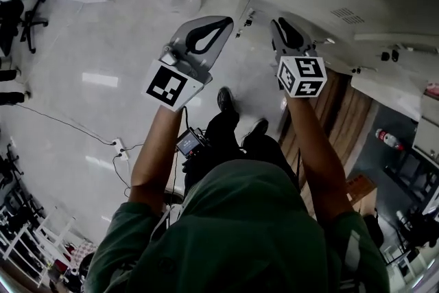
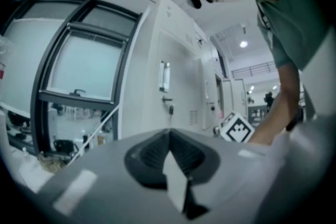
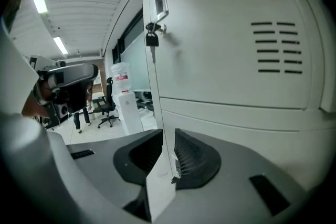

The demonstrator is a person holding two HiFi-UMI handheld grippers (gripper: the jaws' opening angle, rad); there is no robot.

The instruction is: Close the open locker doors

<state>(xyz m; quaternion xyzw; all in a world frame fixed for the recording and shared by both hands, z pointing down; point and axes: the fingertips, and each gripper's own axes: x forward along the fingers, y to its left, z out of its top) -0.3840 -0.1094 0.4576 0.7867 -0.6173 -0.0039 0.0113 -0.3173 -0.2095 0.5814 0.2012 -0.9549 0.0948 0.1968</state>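
Locker door point(image 3: 226, 50) with the vent slits fills the right half of the right gripper view, and a padlock point(image 3: 152, 38) hangs at its edge, upper centre. The right gripper point(image 3: 168, 136) has its jaws a narrow gap apart and holds nothing. The door edge runs down in line with that gap. The left gripper point(image 2: 169, 132) is fully closed and empty, and it points at the row of lockers point(image 2: 178, 86) in the middle of its frame. I judge this is the approach step. Next I must set the right gripper on the door face and push it shut, keeping clear of the padlock.
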